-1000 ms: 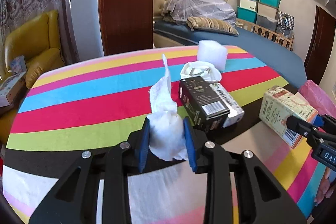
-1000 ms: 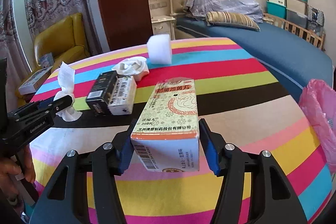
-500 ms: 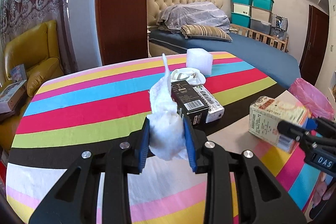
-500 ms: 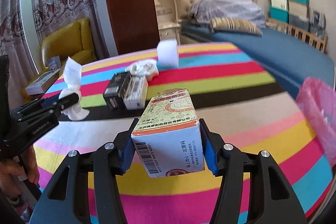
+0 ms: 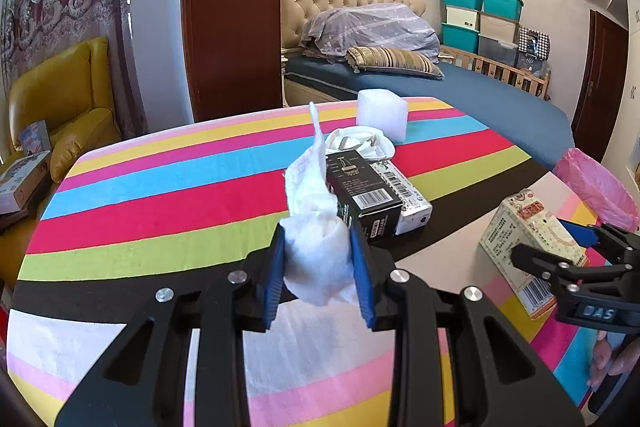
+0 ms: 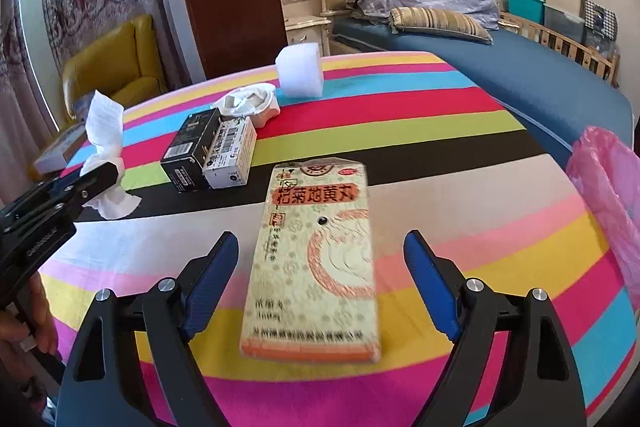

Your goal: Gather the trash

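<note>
Left gripper (image 5: 318,273) clamps a crumpled tissue (image 5: 316,227) above the striped table (image 6: 440,115). Right gripper (image 6: 322,283) gapes wide — medicine box (image 6: 316,259) loose between its jaws. Pink trash bag (image 6: 612,199) at table edge; black box (image 6: 192,147), white box (image 6: 232,155), wrapper (image 6: 248,103), foam block (image 6: 300,73) remain — early stage.

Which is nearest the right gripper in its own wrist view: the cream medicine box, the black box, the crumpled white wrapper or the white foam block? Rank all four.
1. Cream medicine box: between the open right gripper fingers.
2. Black box: ahead, to the left.
3. Crumpled white wrapper: just behind the black box.
4. White foam block: farthest, near the table's far edge.
</note>
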The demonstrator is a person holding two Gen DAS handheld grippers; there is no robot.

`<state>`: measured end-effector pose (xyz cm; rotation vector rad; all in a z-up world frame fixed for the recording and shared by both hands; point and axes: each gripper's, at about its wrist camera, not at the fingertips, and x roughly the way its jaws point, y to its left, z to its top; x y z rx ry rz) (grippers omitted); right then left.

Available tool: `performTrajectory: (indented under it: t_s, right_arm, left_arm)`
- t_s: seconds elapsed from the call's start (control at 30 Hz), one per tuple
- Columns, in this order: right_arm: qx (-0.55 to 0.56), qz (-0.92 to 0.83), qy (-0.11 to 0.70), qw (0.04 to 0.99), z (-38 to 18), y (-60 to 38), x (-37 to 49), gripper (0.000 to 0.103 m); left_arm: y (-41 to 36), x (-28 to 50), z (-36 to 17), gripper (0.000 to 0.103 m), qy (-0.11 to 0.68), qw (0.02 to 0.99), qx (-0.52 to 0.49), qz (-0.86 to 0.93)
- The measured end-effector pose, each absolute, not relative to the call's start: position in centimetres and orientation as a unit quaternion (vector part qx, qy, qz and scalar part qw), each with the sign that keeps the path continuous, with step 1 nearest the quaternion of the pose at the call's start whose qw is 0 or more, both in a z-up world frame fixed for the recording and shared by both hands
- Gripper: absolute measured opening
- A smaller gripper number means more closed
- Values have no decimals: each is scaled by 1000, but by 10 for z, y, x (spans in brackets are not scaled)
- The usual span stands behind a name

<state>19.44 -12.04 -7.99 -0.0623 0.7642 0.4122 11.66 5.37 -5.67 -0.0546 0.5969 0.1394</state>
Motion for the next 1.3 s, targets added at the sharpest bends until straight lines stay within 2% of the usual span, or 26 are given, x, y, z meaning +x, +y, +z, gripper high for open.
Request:
performTrajectory:
  t_s: [0.03, 0.07, 0.63, 1.3]
  right_arm:
    - [-35, 206, 380, 901, -83, -117, 197, 61]
    - [-35, 209, 385, 898, -85, -115, 198, 50]
    - [5, 183, 291, 939, -48, -164, 177, 49]
    - [68, 73, 275, 956, -51, -286, 182, 49]
  left_arm:
    - [55, 117, -56, 30, 294, 953, -27, 69]
    - [55, 117, -56, 30, 293, 953, -27, 70]
    - [9, 127, -37, 30, 272, 962, 13, 31]
    - [-101, 169, -38, 30, 273, 956, 71, -81]
